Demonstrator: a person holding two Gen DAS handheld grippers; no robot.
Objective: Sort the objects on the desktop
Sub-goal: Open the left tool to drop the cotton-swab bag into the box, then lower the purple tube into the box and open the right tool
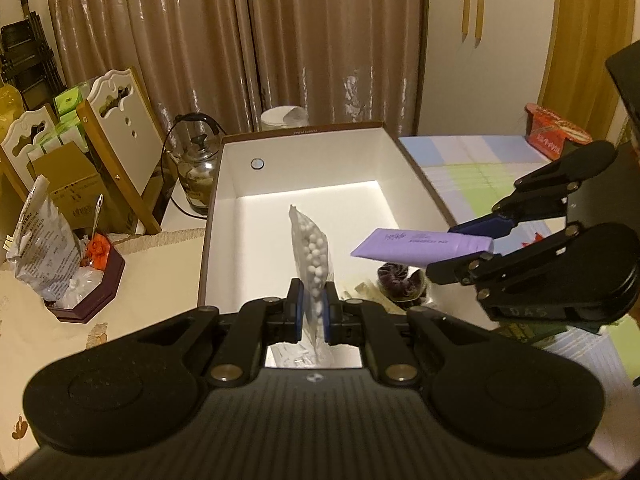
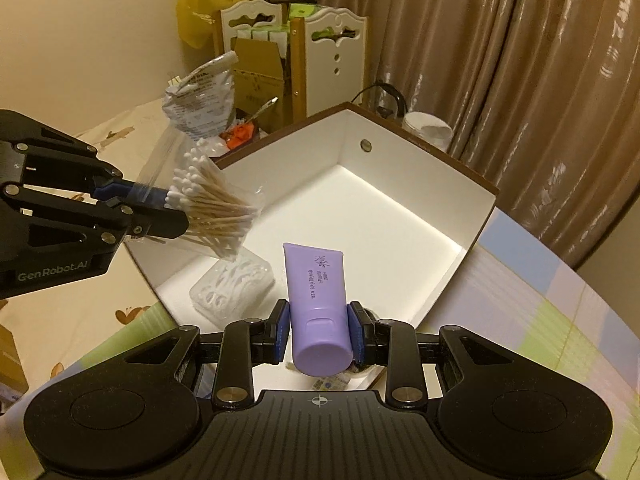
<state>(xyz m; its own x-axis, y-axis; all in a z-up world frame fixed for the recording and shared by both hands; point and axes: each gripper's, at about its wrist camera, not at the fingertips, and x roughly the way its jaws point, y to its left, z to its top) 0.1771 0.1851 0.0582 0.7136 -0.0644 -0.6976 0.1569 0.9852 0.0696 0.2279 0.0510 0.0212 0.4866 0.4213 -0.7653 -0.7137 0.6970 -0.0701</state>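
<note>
Left wrist view: the left gripper (image 1: 313,306) has its blue pads clamped tight on a thin, clear plastic bag (image 1: 310,256) of cotton swabs, seen edge-on so that the round white tips stack in a narrow column. The bag hangs over the near end of an open box (image 1: 224,200), a rectangular carton with smooth white inner walls, a brown rim and a small round metal eyelet in its far wall. To the right, the right gripper (image 1: 486,246) holds a lilac tube (image 1: 420,245) flat and level above the box's right edge. The table wears a cream floral cloth (image 1: 152,280) on the left and a pastel checked cloth (image 1: 460,160) on the right. Shiny, crinkled brown curtains (image 1: 240,40) hang behind.

Right wrist view: the right gripper (image 2: 319,330) is closed on the tube (image 2: 316,300) near its round flip cap, jaws partly apart around its soft matte body; the flat crimped end points away over the box (image 2: 440,208). At left, the left gripper (image 2: 168,208) pinches the bag (image 2: 208,204); here the swabs show as a loose sheaf of pale wooden sticks. Inside the box's near corner lies a clear rigid case (image 2: 232,288) of white floss picks.
</note>
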